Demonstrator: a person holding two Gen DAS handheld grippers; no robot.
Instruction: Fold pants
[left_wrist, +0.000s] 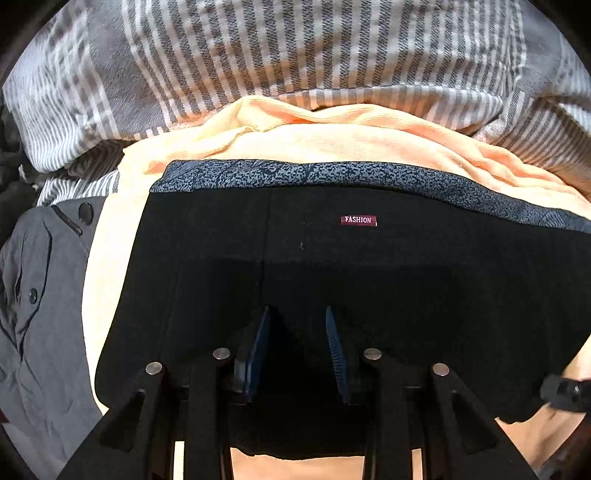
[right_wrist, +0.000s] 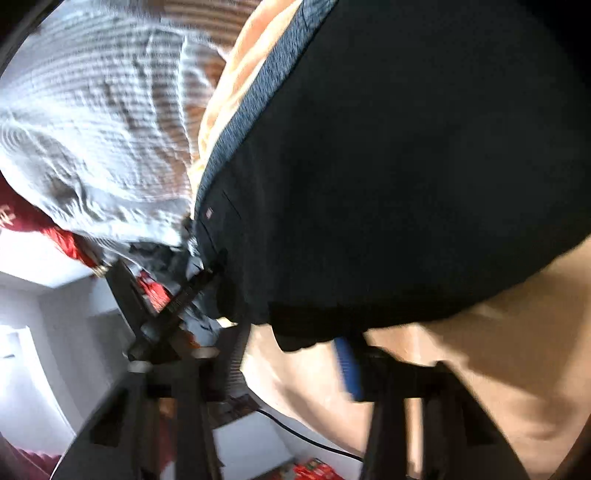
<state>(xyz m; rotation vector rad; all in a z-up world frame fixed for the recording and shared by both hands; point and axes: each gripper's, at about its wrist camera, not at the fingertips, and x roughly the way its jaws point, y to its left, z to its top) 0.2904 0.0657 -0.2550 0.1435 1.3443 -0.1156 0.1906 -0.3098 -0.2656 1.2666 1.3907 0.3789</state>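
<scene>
The black pants (left_wrist: 332, 266), with a red "FASHION" tag (left_wrist: 358, 220) and a blue patterned waistband lining (left_wrist: 295, 173), lie folded on a peach cloth (left_wrist: 295, 136). My left gripper (left_wrist: 297, 325) hovers just above the black fabric with its blue pads apart, open and empty. In the right wrist view, which is blurred and tilted, the same pants (right_wrist: 406, 166) fill the upper right. My right gripper (right_wrist: 295, 354) sits at the pants' near edge. One blue pad (right_wrist: 349, 369) shows beside the cloth; the other finger is dark and blurred.
A grey and white striped blanket (left_wrist: 295, 48) lies behind the pants. Grey buttoned garments (left_wrist: 40, 295) lie at the left. In the right wrist view there are red items (right_wrist: 66, 243), a dark stand (right_wrist: 162, 306) and white walls (right_wrist: 55, 350) to the left.
</scene>
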